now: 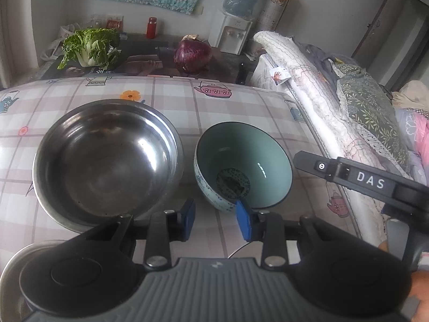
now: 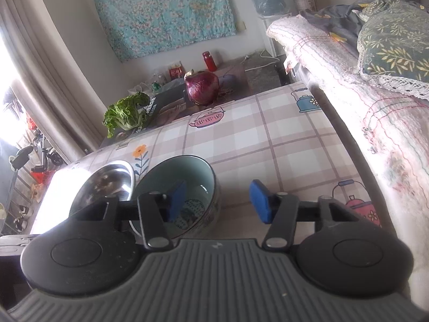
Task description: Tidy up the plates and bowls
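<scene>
A steel bowl point(image 1: 107, 161) stands on the checked tablecloth point(image 1: 228, 107), with a teal ceramic bowl point(image 1: 244, 166) just to its right. My left gripper point(image 1: 217, 220) is open and empty, just in front of the gap between the two bowls; its right pad point(image 1: 244, 222) is at the teal bowl's near rim. In the right wrist view the teal bowl point(image 2: 198, 177) and the steel bowl point(image 2: 107, 185) show at lower left. My right gripper point(image 2: 218, 204) is open and empty; its left pad point(image 2: 177, 201) is over the teal bowl's inside and its right pad point(image 2: 260, 204) is outside the bowl.
Another steel rim point(image 1: 10, 268) shows at the lower left. A purple cabbage point(image 1: 193, 56), a leafy green point(image 1: 91, 45) and a red bottle point(image 1: 151, 28) lie beyond the table. A bed with rolled bedding point(image 1: 321, 102) runs along the right edge. The right gripper's body point(image 1: 370, 182) reaches in at right.
</scene>
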Available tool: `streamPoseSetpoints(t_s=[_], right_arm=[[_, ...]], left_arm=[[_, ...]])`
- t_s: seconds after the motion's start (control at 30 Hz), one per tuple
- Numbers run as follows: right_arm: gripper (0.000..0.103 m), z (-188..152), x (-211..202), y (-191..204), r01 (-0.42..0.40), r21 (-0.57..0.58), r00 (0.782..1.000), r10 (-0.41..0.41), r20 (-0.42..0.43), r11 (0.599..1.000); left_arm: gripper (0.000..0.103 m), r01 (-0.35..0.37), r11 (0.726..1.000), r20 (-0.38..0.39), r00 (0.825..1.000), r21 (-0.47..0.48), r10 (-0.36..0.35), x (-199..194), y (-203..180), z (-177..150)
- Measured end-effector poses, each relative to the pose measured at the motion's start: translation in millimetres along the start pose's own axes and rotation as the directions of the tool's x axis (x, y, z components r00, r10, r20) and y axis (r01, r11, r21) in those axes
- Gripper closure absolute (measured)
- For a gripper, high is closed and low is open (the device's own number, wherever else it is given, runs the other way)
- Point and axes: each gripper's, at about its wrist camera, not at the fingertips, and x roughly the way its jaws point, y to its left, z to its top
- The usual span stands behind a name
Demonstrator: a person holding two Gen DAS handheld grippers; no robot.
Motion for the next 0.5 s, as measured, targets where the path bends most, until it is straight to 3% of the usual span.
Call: streamPoseSetpoints(t_s=[0.17, 0.3, 0.5], right_arm=[[0.075, 3, 31, -9, -0.010, 0.007, 0.999, 0.010, -0.054, 1.000], [0.092, 3, 44, -10, -0.067, 0.018, 0.994, 0.069, -0.080, 0.998], [0.092, 1, 37, 0, -0.049, -0.076, 0.994, 0.041, -0.098, 0.996]], left_arm=[[0.066, -0.014, 1.000, 0.021, 1.000, 0.015, 0.014, 6, -8, 4], [0.068, 0.009, 1.000, 0.010, 1.000, 0.018, -0.010, 9, -13, 6], [0.066, 0.034, 0.999, 0.013, 0.999, 0.027, -0.034, -1, -13, 0]])
